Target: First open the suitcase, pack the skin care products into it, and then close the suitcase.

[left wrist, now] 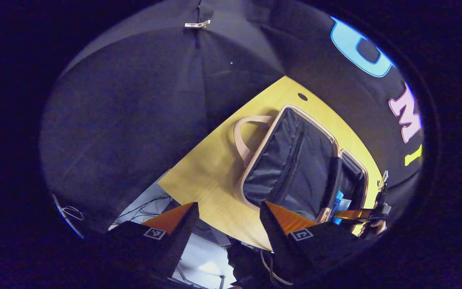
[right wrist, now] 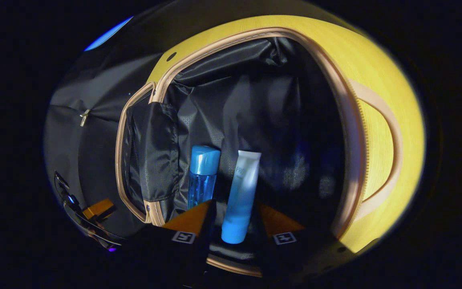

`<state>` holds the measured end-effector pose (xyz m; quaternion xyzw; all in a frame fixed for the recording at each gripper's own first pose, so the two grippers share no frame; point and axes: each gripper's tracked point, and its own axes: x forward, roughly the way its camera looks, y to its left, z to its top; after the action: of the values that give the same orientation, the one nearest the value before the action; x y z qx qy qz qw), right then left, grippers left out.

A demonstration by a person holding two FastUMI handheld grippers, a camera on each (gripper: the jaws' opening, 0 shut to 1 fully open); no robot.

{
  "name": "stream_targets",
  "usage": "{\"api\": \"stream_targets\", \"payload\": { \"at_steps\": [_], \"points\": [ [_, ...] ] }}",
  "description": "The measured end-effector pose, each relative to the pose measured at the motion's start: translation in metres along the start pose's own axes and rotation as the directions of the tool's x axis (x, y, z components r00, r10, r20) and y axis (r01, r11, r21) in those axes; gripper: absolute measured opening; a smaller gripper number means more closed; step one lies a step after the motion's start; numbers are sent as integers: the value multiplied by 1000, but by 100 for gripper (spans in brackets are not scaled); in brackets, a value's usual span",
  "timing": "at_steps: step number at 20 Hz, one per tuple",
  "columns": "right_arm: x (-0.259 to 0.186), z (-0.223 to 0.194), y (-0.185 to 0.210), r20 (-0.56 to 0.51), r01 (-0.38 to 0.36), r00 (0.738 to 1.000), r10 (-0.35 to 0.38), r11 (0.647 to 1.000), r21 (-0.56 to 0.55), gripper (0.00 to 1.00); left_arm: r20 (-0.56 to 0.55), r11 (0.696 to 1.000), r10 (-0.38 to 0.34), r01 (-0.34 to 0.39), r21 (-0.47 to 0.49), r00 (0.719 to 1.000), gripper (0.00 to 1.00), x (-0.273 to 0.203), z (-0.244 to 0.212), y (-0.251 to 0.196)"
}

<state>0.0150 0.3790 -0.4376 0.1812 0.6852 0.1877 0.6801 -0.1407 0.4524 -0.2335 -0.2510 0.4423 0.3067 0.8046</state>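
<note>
Looking along your right gripper [right wrist: 233, 222], you find the suitcase [right wrist: 255, 100] open on the yellow table [right wrist: 375, 72], its black lining exposed. Two products lie inside. The white-to-blue tube [right wrist: 241, 196] rests between the spread jaws, cap end nearest them; whether either finger touches it cannot be told. The blue bottle [right wrist: 203, 178] lies just beyond the left finger, beside the tube.

Your left gripper [left wrist: 229, 222] hangs with jaws released and nothing between them, short of the table edge. Ahead of its right finger [left wrist: 287, 218] lies the open suitcase [left wrist: 295, 160], its lid's mesh panel facing up.
</note>
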Motion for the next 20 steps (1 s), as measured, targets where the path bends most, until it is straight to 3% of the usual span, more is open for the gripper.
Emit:
{"api": "stream_targets", "payload": {
  "at_steps": [1, 3, 7, 11, 15, 19, 20],
  "points": [
    [-2, -2, 7, 8, -13, 1000, 13, 1000, -7, 58, 3, 1000, 3, -3, 4, 1000, 96, 8, 5, 2],
    [-13, -2, 17, 42, -22, 999, 24, 999, -49, 96, 4, 1000, 6, -6, 7, 1000, 96, 24, 19, 1],
    [-51, 8, 29, 188, -25, 980, 68, 975, -221, 98, 32, 1000, -12, 12, -3, 999, 96, 47, 73, -1],
    [-101, 26, 29, 336, 18, 936, 108, 936, -351, 98, -9, 999, -38, 38, -34, 999, 96, 79, 111, 1],
    [-131, 36, 23, 420, -10, 895, 150, 948, -318, 97, -146, 999, 23, -28, -29, 989, 96, 128, 108, 8],
    [-138, 32, -15, 444, 47, 893, 76, 965, -259, 97, -194, 991, 111, -124, -55, 975, 96, 158, 109, 16],
    [-140, 28, -19, 440, 35, 895, 78, 969, -244, 98, -178, 996, 72, -81, -46, 981, 89, 168, 110, 9]
  ]
}}
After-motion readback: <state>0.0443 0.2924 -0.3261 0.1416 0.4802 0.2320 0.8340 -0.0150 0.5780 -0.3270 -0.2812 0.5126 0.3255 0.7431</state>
